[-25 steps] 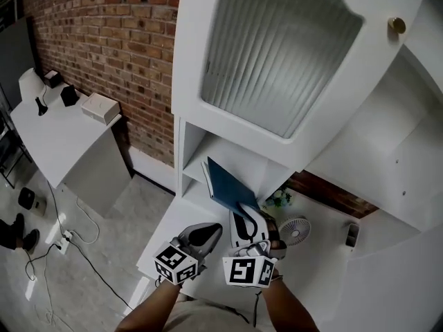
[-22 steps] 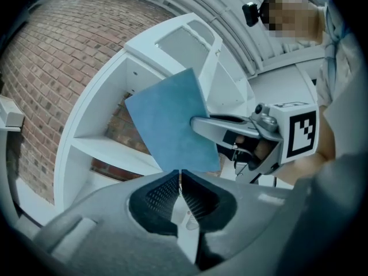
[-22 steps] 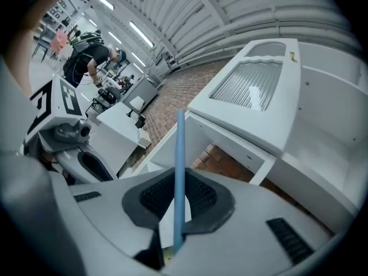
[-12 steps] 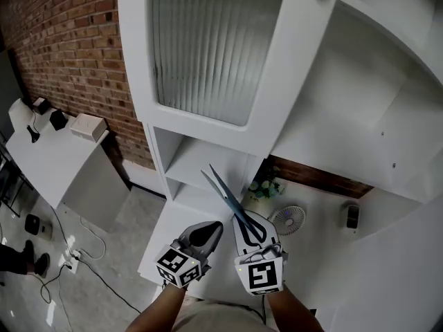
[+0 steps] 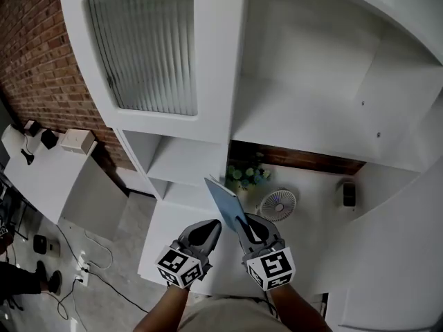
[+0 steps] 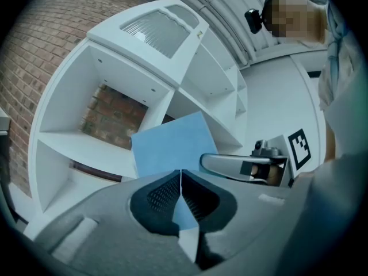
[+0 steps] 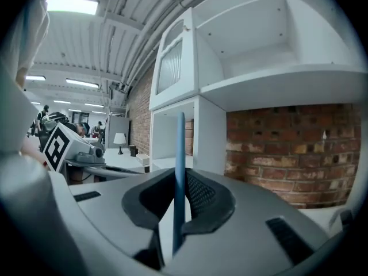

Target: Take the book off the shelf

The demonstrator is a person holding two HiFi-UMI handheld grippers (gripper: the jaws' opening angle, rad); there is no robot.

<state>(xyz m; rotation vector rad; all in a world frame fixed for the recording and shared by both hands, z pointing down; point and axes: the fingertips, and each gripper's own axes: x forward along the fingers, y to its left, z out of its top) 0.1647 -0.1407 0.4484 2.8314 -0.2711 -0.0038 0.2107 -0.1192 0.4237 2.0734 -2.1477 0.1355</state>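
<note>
A thin blue book [image 5: 223,198] is clamped at its lower edge by my right gripper [image 5: 243,223], clear of the white shelf unit [image 5: 181,163] and above the white counter. From the right gripper view the book [image 7: 179,160] stands edge-on and upright between the pads of that gripper [image 7: 179,195]. My left gripper [image 5: 210,229] hovers just left of it, shut with nothing held. In the left gripper view the jaws [image 6: 181,180] meet, and the book's flat blue cover [image 6: 169,145] shows beyond them.
A cabinet door with ribbed glass [image 5: 149,54] hangs above the open shelves. On the counter [image 5: 311,220] stand a small white fan [image 5: 275,203], a flower pot [image 5: 247,174] and a dark device [image 5: 348,194]. A white desk [image 5: 41,175] sits by the brick wall at left.
The book has come away from the shelf opening and rolled from lying angled to standing on edge. Both grippers shifted right along the counter, and the head view swung right.
</note>
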